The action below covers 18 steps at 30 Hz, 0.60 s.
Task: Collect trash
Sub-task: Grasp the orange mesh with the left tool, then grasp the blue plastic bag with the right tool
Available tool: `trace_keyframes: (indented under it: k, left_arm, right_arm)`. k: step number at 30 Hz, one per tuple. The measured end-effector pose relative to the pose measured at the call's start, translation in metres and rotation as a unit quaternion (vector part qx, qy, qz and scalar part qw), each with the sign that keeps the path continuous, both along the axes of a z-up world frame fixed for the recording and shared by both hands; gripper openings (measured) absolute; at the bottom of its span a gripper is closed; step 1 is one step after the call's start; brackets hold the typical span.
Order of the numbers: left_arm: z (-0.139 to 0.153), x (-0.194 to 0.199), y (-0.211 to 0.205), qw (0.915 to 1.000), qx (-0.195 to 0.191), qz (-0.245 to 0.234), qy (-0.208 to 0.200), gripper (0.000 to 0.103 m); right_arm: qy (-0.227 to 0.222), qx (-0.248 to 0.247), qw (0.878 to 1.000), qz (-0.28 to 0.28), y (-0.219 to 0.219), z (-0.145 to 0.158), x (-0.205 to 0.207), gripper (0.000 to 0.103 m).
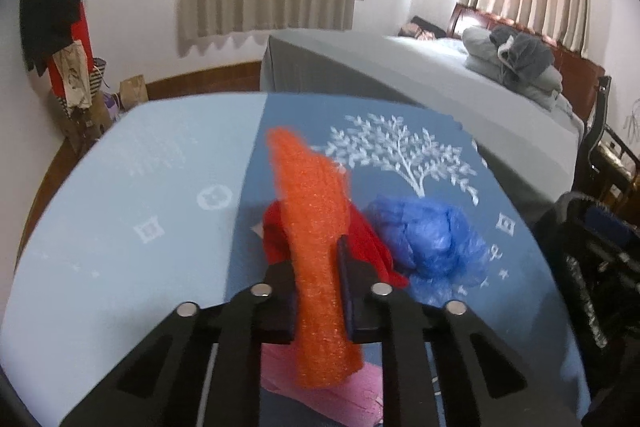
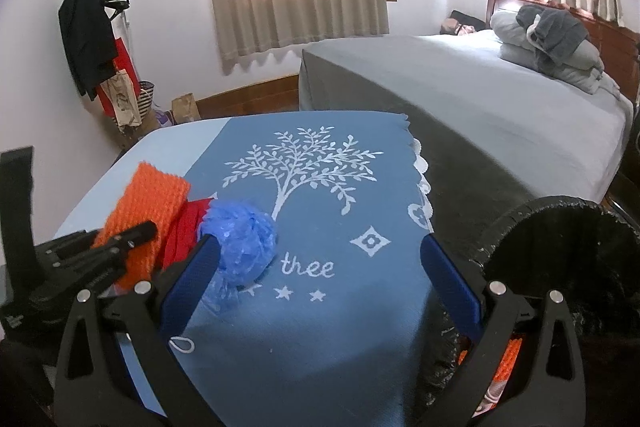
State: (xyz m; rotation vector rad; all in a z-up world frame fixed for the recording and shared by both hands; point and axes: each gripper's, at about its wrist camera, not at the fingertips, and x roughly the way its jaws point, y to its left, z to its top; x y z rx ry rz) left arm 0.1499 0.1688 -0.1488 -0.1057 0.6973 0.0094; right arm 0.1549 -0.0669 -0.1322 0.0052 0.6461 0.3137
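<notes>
Orange foam strip [image 1: 316, 251] is pinched upright by left tongs [image 1: 318, 287], above the worktop [image 1: 120, 187], w/ red scrap [image 1: 276, 231] & blue plastic wad [image 1: 432, 239] just beside. Right tongs [image 2: 316, 267] are spread wide, nothing gripped; black-lined bin [image 2: 560, 247] is seen at right.

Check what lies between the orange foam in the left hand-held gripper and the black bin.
The left hand-held gripper is shut on the orange foam. Toward the bin on the right, the blue bag lies on the cloth, and the open right hand-held gripper hangs over it. Lifted above both, nothing visible blocks it.
</notes>
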Motion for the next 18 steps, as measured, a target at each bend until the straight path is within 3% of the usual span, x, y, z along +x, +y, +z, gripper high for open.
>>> trace_keyframes:
  k: [6,18]
  left_arm:
    - [0.015,-0.002,0.016,0.9996,-0.003,0.02,-0.02,0.012]
    - [0.001,0.0,0.033,0.9992,0.012,0.038,-0.003,0.012]
  right_arm:
    - [0.004,0.004,1.0,0.006,0.012,-0.002,0.008,0.098]
    - [0.033,-0.003,0.999,0.016,0.042,-0.023,0.032,0.098]
